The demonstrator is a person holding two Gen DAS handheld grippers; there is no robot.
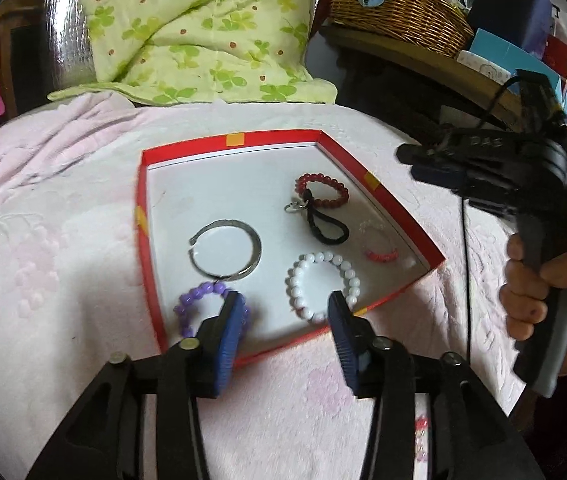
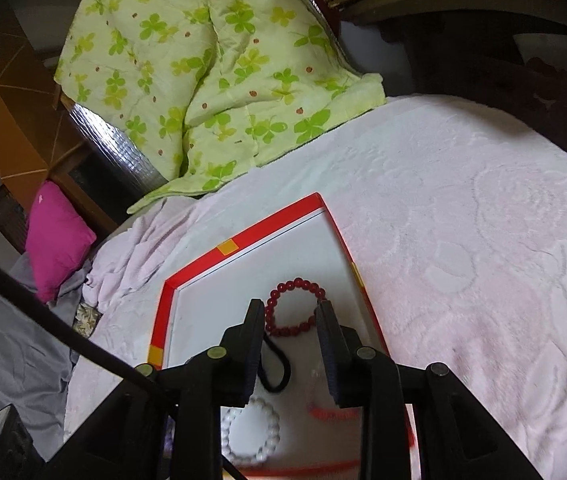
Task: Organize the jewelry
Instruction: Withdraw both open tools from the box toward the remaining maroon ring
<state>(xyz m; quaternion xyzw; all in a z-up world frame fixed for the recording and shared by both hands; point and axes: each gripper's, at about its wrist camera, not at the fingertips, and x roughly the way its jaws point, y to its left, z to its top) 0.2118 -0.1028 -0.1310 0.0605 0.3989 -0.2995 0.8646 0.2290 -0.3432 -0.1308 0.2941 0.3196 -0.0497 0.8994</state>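
All jewelry is lying inside the red-rimmed box lid (image 1: 141,184) on the pink blanket (image 1: 63,208); everything below is placed w/ respect to that lid.

Left gripper (image 1: 283,312) is hovering over the lid's near edge, fingers apart, nothing btwn them. The purple bead bracelet (image 1: 199,308) is sitting at the near-left corner, partly behind the left finger; whether the pad is touching it can't be told. The white bead bracelet (image 1: 319,280) is lying near the near-right side, just by the right finger.

Right gripper (image 2: 289,344) is hanging over the lid's right half, fingers partly apart and empty, w/ the dark red bead bracelet (image 2: 295,286) showing in the gap beyond the tips, toward the far-right.

Handling, as a judgement:
- Bead bracelets: prob. light, strung on elastic, so floppy and rolling under a pad. Best pinched across one side of the loop, on the cord line, not on a bead's crown.
- Open metal bangle (image 1: 225,250), mid-lid: stiff, thin, slick, lying flat on a smooth floor; likely needing a pinch across the band from above, and it may skate.
- Black cord loop w/ ring (image 1: 323,224), touching the dark red bracelet: soft, prob. attached or tangled, so lifting one could be dragging the other.
- Small red piece (image 1: 381,256) by the right wall: tiny, too blurred to judge.
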